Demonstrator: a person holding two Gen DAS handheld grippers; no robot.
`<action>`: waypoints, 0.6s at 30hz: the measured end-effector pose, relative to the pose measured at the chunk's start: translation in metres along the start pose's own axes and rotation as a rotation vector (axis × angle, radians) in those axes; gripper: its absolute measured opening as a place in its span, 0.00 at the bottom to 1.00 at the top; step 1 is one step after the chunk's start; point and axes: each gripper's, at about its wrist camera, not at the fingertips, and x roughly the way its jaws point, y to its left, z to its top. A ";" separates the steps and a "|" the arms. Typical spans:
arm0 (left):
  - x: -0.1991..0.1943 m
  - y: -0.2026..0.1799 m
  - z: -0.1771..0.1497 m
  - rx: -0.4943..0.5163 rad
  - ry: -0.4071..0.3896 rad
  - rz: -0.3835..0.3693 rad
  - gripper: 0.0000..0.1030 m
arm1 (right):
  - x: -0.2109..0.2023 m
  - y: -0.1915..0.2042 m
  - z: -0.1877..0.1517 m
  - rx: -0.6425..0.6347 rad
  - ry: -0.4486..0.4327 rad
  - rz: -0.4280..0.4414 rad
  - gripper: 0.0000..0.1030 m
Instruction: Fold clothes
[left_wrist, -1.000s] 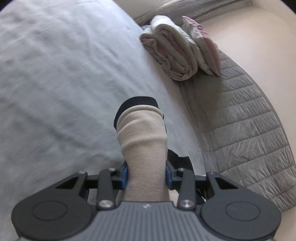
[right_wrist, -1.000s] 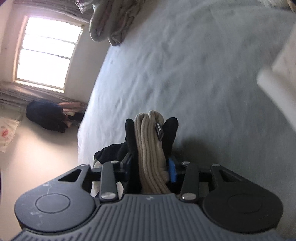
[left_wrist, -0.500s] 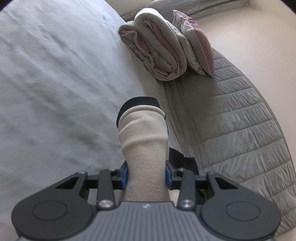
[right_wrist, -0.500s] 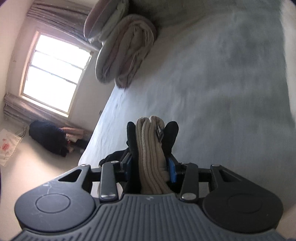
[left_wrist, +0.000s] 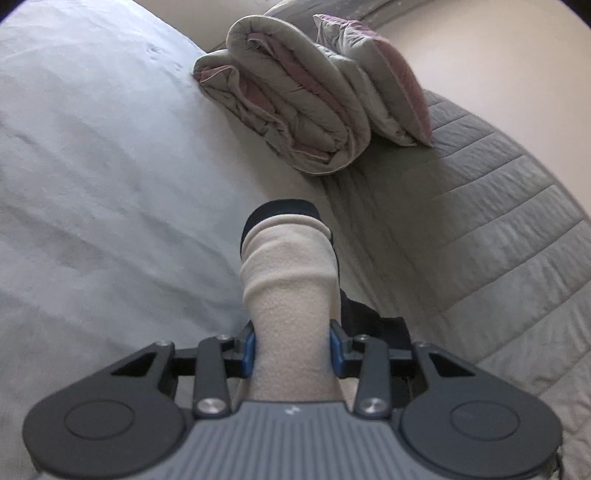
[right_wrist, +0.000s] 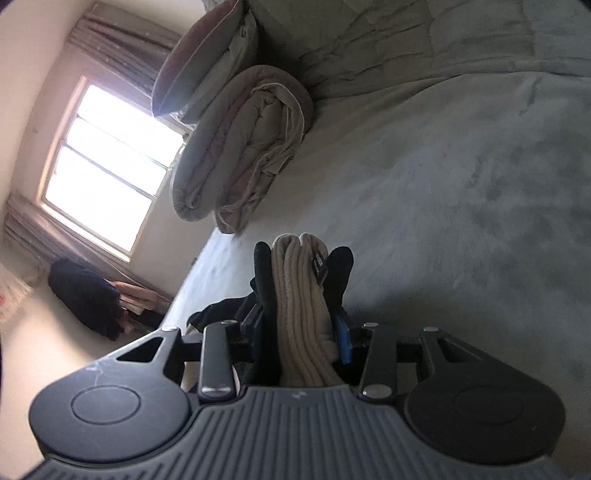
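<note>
A folded garment, beige fleece inside and black outside, is carried above the bed by both grippers. In the left wrist view my left gripper (left_wrist: 291, 236) is shut on a thick beige fold of the garment (left_wrist: 290, 295), whose black edge shows at the tip. In the right wrist view my right gripper (right_wrist: 303, 258) is shut on bunched layers of the garment (right_wrist: 301, 314), ribbed beige between black, with a small label showing. Black cloth hangs down below both grippers. The fingertips are hidden by the fabric.
The bed's pale grey sheet (left_wrist: 110, 184) spreads below. A rolled grey-and-pink duvet (left_wrist: 288, 110) and a pillow (left_wrist: 373, 77) lie ahead beside a quilted grey cover (left_wrist: 480, 229). The right wrist view shows a bright window (right_wrist: 107, 173) and a dark bundle (right_wrist: 85, 295) on the floor.
Both grippers have travelled across the bed with the garment held. The duvet and pillow have come closer and more central in both views. The grips look unchanged.
</note>
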 end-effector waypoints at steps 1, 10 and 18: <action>0.007 0.004 -0.002 0.005 0.004 0.018 0.39 | 0.005 -0.003 -0.002 -0.024 0.001 -0.020 0.42; 0.008 -0.008 -0.005 0.212 -0.078 0.118 0.53 | 0.010 0.004 -0.005 -0.223 -0.071 -0.134 0.56; 0.005 -0.042 -0.001 0.392 -0.232 0.155 0.49 | 0.018 0.052 -0.025 -0.588 -0.188 -0.146 0.32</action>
